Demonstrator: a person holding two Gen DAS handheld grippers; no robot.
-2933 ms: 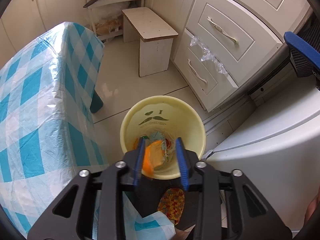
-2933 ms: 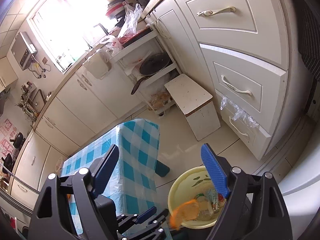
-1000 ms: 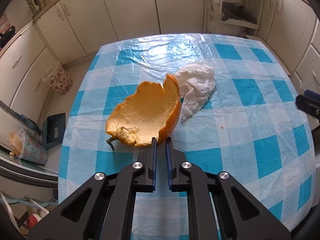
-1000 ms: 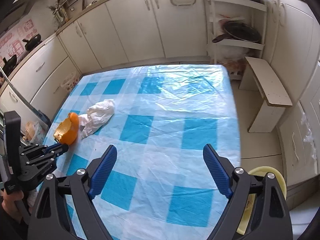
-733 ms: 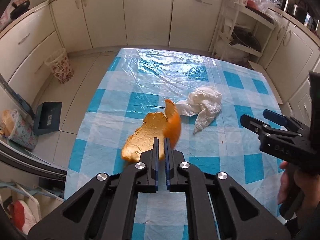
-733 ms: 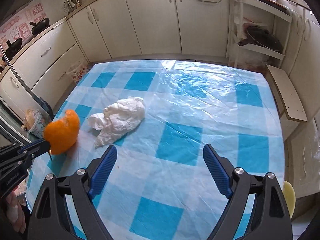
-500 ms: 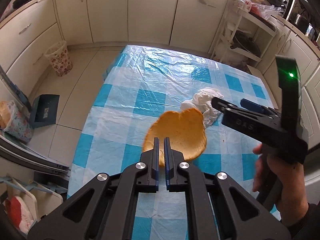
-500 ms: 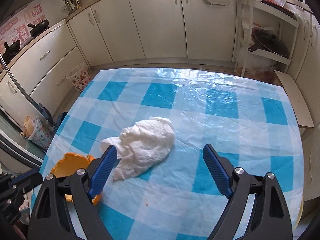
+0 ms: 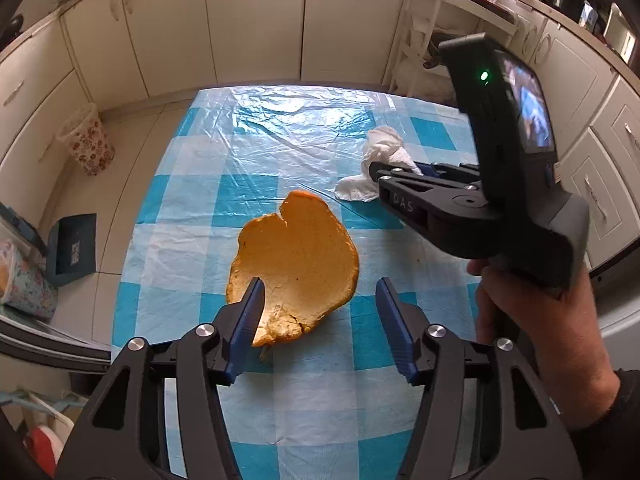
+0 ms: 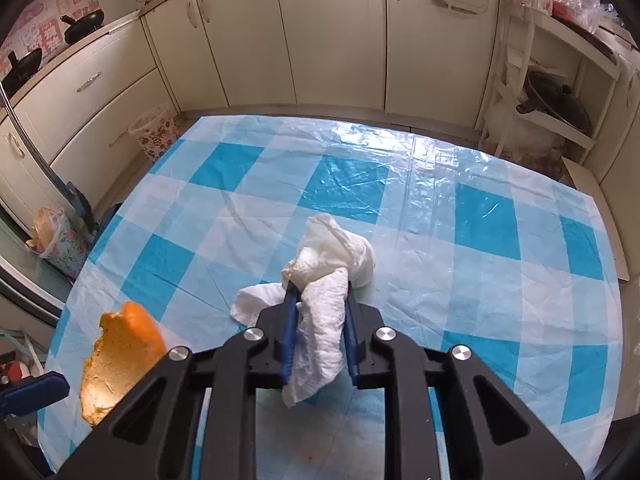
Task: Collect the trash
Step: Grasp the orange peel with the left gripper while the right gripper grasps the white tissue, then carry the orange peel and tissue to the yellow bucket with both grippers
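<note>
A large orange peel (image 9: 296,264) sits between the jaws of my left gripper (image 9: 320,312), above the blue-checked table (image 9: 256,148). Those jaws are opening; the peel leans on the left finger (image 9: 248,312) and the right pad stands well apart from it. Whether the peel rests on the cloth I cannot tell. A crumpled white tissue (image 10: 332,256) lies mid-table, and my right gripper (image 10: 320,308) is closing on it, its pads pressing the tissue's near end. The right wrist view shows the peel (image 10: 124,348) at lower left. The tissue (image 9: 384,152) lies past the right gripper (image 9: 396,172) in the left wrist view.
A person's hand (image 9: 532,312) holds the right gripper at the table's right side. A floral waste basket (image 9: 86,144) stands on the floor to the left. Cream cabinets ring the room, and a shelf rack with a pan (image 10: 556,100) stands at the far right.
My left gripper lifted the peel off the cloth while shut on it, then spread its jaws. The right gripper swept left across the table to the tissue and closed on it.
</note>
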